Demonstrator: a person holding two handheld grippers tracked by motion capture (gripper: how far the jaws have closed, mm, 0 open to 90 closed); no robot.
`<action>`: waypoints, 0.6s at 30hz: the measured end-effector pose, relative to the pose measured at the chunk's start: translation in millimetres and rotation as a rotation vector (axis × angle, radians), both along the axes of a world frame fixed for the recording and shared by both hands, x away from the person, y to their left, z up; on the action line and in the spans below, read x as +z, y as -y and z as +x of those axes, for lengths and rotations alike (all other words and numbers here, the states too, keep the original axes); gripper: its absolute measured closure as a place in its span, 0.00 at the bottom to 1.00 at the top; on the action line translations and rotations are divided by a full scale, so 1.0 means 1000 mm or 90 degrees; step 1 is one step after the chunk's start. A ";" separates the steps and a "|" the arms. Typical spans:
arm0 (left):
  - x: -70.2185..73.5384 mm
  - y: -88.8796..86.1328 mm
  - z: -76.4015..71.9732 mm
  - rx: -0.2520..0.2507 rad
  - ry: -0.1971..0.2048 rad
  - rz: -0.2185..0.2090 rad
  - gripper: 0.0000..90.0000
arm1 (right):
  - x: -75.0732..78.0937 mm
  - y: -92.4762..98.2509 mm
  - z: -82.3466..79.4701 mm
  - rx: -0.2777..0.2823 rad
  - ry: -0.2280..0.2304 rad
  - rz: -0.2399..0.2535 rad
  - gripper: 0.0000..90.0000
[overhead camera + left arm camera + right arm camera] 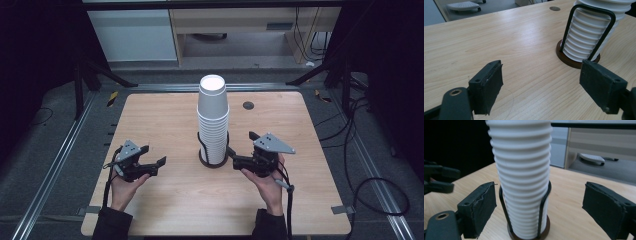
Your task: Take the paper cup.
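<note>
Stack of white cups (522, 177) between wide-open jaws of right gripper (539, 207) — top cut off; left gripper (541, 87) open, apart.

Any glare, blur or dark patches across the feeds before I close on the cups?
High view: table evenly lit, surroundings black. Left gripper view: sharp, soft sheen on the wood, cup stack cropped at top. Right gripper view: stack close and bright, slightly soft; dark background behind left.

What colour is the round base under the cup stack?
Dark brown base, seen best in the left gripper view.
</note>
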State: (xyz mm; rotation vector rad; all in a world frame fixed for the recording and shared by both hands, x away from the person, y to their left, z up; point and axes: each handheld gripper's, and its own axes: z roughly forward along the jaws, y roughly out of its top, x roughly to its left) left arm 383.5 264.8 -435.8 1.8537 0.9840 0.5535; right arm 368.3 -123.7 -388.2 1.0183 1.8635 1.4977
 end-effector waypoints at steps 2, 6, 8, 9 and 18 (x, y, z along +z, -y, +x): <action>0.000 0.000 0.000 -0.001 0.000 0.000 0.20 | 0.010 0.000 0.003 0.018 0.010 0.008 0.12; 0.001 0.001 -0.001 -0.003 0.002 -0.002 0.20 | 0.030 -0.001 0.010 0.042 0.024 0.024 0.11; 0.001 0.001 -0.001 -0.004 0.002 -0.003 0.20 | 0.039 -0.002 0.013 0.052 0.031 0.028 0.11; 0.001 0.001 -0.001 -0.005 0.002 -0.002 0.20 | 0.043 -0.003 0.014 0.059 0.035 0.032 0.11; 0.001 0.002 -0.002 -0.009 0.005 -0.005 0.20 | 0.075 -0.014 0.034 0.081 0.055 0.057 0.09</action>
